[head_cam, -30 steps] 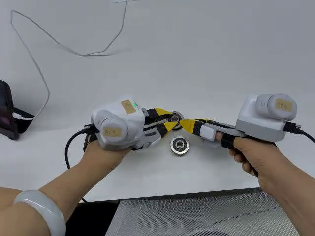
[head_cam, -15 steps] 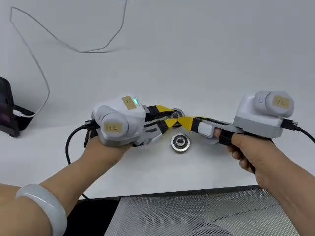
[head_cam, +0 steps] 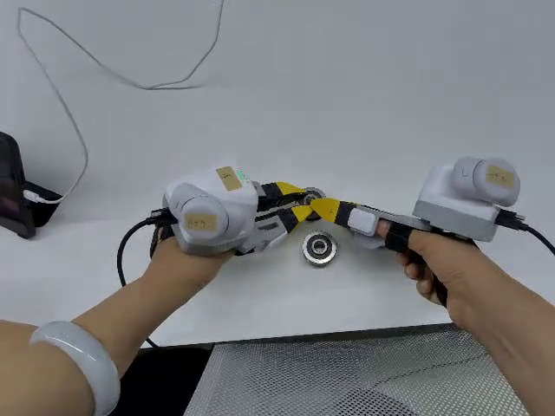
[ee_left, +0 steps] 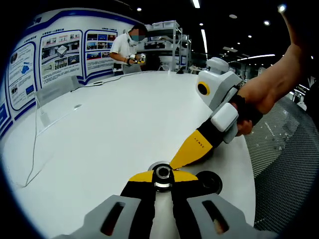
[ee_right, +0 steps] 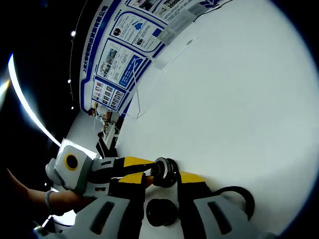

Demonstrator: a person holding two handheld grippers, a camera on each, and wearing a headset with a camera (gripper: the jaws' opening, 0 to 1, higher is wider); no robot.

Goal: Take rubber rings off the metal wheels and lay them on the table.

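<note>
- Head view: the left gripper [head_cam: 290,211] is clamped on a metal wheel [head_cam: 310,196], held just above the bench [head_cam: 364,113], short of its near edge. The right gripper [head_cam: 323,209] meets it from the right, and the tips cross. A second wheel [head_cam: 319,247] lies flat, closer to the near edge.
- Left gripper view: both yellow tips of the left gripper [ee_left: 162,177] close on the metal wheel [ee_left: 162,172] from either side. The right gripper [ee_left: 188,152] touches its rim. The second wheel [ee_left: 209,181] lies just beside, to the right.
- Right gripper view: the jaws of the right gripper [ee_right: 164,182] stand either side of the rubber ring [ee_right: 172,173]. Whether they bite on it cannot be told.
- Handling, as judged: the metal wheel is stiff, smooth and heavy for its size. The rubber ring is soft, stretchy and grippy. Pinch the ring's outer edge and peel it sideways.
</note>
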